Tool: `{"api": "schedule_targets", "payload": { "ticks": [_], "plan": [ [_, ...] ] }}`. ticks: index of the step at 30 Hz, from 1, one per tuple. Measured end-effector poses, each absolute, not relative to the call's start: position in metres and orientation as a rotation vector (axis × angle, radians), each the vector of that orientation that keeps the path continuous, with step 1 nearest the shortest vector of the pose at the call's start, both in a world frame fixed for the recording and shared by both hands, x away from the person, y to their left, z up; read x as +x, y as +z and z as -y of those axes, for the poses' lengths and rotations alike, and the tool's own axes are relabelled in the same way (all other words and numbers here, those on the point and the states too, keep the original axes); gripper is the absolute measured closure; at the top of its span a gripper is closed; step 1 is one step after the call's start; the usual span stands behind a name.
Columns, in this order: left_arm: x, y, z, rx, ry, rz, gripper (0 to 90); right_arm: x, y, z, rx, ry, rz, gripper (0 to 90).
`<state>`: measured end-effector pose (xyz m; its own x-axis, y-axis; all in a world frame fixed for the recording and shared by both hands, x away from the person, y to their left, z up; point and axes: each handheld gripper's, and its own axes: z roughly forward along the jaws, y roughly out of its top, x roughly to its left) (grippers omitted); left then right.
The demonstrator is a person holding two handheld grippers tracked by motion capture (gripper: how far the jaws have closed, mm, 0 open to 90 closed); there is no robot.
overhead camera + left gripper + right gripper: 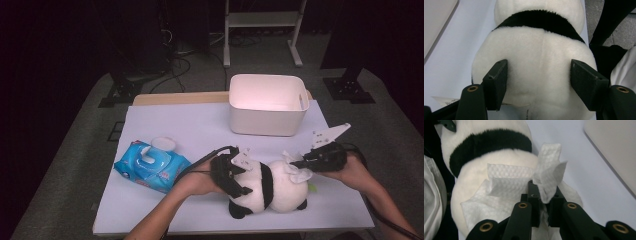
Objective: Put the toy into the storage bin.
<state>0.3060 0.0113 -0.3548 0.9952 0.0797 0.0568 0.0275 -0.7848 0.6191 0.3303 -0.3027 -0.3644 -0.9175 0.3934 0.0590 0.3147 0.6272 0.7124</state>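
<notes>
White tabletop (200, 125), left to right: wipes pack (150, 167), then a panda (267, 187) lying at the front edge. Left gripper (539, 77) clamps its body; right gripper (544, 195) pinches a wipe (506, 192) on it, whose embossed weave shows in the right gripper view. Behind, the bin (267, 104) holds nothing visible.

The panda (534, 57) is cut off by the frame's top and bottom; its label's (445, 101) print seems too small to read.
</notes>
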Motion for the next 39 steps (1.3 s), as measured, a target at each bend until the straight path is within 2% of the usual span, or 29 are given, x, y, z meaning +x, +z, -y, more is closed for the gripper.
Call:
{"api": "schedule_targets", "payload": {
  "ticks": [12, 21, 32, 39],
  "plan": [
    [0.313, -0.356, -0.014, 2.473, 0.101, -0.11, 32.2, 0.302, -0.392, 0.341, 0.715, 1.252, -2.701, 82.6],
    [0.32, -0.354, -0.007, 2.495, 0.125, -0.129, 31.9, 0.292, -0.385, 0.336, 0.661, 1.276, -2.685, 82.6],
    [0.322, -0.354, -0.005, 2.488, 0.118, -0.14, 31.9, 0.276, -0.399, 0.343, 0.692, 1.234, -2.711, 82.6],
    [0.323, -0.353, -0.005, 2.494, 0.111, -0.14, 31.6, 0.277, -0.383, 0.329, 0.598, 1.27, -2.693, 82.7]
  ]
}}
